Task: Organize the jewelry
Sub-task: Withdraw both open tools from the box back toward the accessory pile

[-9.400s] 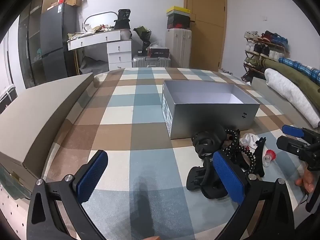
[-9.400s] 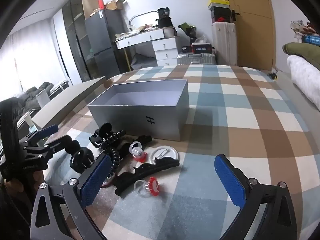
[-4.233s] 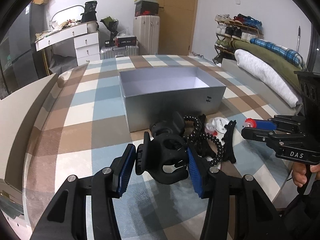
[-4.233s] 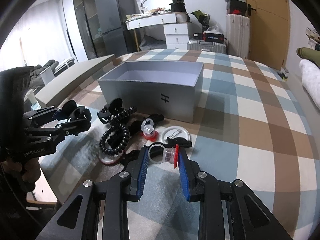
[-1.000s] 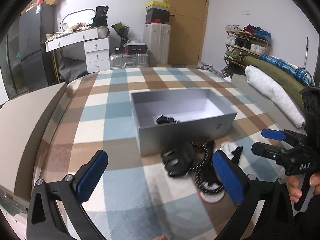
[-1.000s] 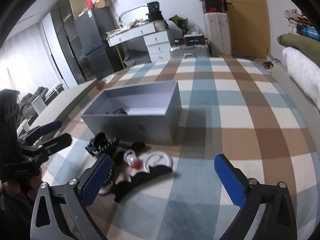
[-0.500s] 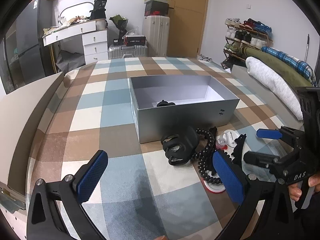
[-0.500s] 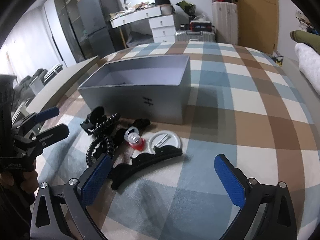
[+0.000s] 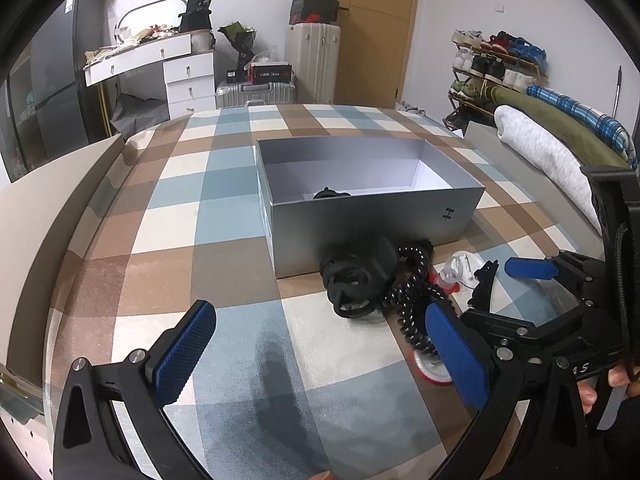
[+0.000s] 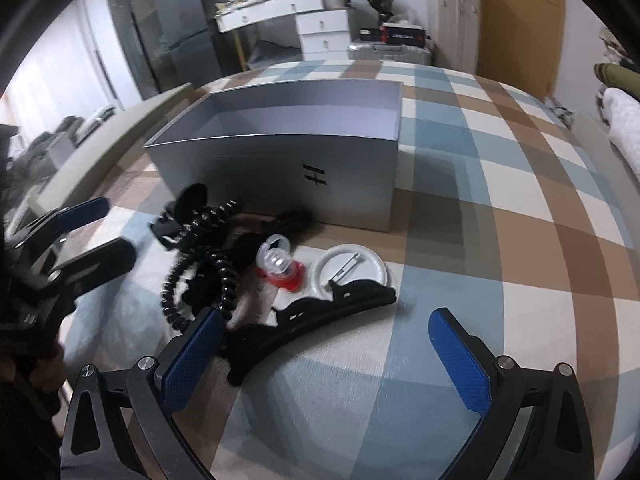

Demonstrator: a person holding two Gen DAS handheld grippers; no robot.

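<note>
An open grey box (image 9: 372, 204) (image 10: 280, 160) stands on the checked cloth; a black clip (image 9: 330, 193) lies inside it. In front of the box lie a black claw clip (image 9: 354, 278), a black spiral hair tie (image 9: 412, 300) (image 10: 208, 264), a red-and-clear ring (image 10: 280, 266), a white round lid (image 10: 350, 268) and a long black hair clip (image 10: 304, 320). My left gripper (image 9: 320, 352) is open and empty, just short of the claw clip. My right gripper (image 10: 326, 354) is open and empty, low over the long hair clip.
The checked cloth (image 9: 224, 208) covers the table. A beige board (image 9: 44, 216) lies along the left edge. Rolled blankets (image 9: 560, 140) lie at the right. A white dresser (image 9: 176, 68), suitcases and a door stand behind.
Both open grippers have moved down and forward toward the pile in front of the box. The right one now hangs close over the long black hair clip.
</note>
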